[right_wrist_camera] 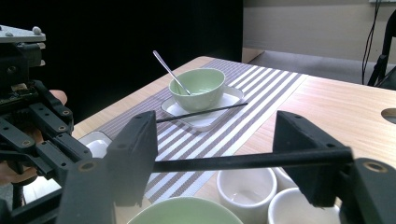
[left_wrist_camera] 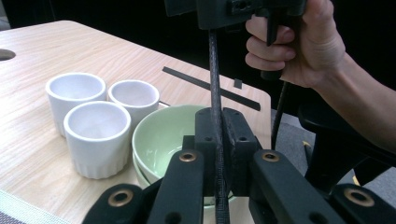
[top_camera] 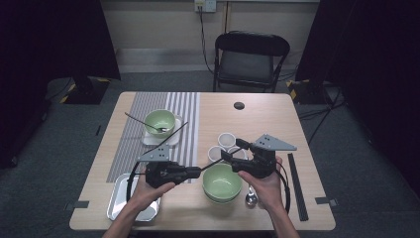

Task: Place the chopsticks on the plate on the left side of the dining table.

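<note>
The left tongs clamp a thin black woven-textured chopstick at lower centre; the right tongs stand wide around its other end, pads apart from it; below sit a glossy pale-green bowl and three ribbed white cups on the pale wood-grain table; a black folding chair stands at upper centre.

High view overlooks table; gripper views face inward, close.
</note>
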Available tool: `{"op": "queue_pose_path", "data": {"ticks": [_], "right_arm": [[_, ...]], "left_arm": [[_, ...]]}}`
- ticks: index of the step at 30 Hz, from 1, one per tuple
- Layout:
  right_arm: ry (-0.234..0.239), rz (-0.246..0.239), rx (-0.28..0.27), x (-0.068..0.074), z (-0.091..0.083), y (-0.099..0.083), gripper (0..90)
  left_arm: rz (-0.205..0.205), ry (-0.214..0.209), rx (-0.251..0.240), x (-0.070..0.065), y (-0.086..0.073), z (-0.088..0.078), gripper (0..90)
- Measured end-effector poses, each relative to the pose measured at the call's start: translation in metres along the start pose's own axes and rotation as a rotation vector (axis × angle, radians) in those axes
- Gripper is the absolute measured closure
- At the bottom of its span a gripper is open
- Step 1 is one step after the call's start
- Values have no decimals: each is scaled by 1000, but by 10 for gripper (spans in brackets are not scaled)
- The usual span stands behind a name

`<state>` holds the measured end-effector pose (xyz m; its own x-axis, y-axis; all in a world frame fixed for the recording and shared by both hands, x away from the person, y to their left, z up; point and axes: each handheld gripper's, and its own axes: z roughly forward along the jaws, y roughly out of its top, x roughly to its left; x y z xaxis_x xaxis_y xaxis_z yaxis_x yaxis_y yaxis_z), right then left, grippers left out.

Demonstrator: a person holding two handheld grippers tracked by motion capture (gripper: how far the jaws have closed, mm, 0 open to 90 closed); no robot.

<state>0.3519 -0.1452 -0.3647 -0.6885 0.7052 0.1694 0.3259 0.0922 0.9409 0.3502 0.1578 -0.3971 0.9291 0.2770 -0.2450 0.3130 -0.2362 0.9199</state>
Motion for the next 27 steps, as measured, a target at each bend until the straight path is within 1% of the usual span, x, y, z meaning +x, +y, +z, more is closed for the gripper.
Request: {"op": "queue_pose_path", "data": {"ticks": [2, 3, 7, 9, 17, 19, 20, 22, 27], "right_arm": [[-2, 7, 3, -1, 0, 0, 285], [0, 10, 2, -1, -1, 0, 284], [0, 12, 3, -2, -2, 1, 277], [1, 0, 15, -2, -1, 0, 276], [-5, 2, 21, -3, -1, 0, 278], [-6, 0, 23, -4, -1, 0, 278], [-7, 0, 24, -4, -2, 0, 278], [-3, 4, 21, -4, -2, 0, 280], [-8, -5, 26, -4, -2, 0, 281]], "left_arm": [[-1, 2, -4, 1, -1, -1, 858], [-1, 6, 2, 2, -1, -2, 858], [-9, 14, -10, 6, -2, -5, 858], [-12, 17, -7, 7, -2, -6, 858], [-16, 33, -17, 10, -1, -12, 859], [-15, 45, -13, 11, -1, -13, 858], [-9, 46, -4, 12, -2, -13, 858], [-13, 44, -3, 12, -3, -12, 858], [-10, 53, 3, 13, -2, -12, 858]]}}
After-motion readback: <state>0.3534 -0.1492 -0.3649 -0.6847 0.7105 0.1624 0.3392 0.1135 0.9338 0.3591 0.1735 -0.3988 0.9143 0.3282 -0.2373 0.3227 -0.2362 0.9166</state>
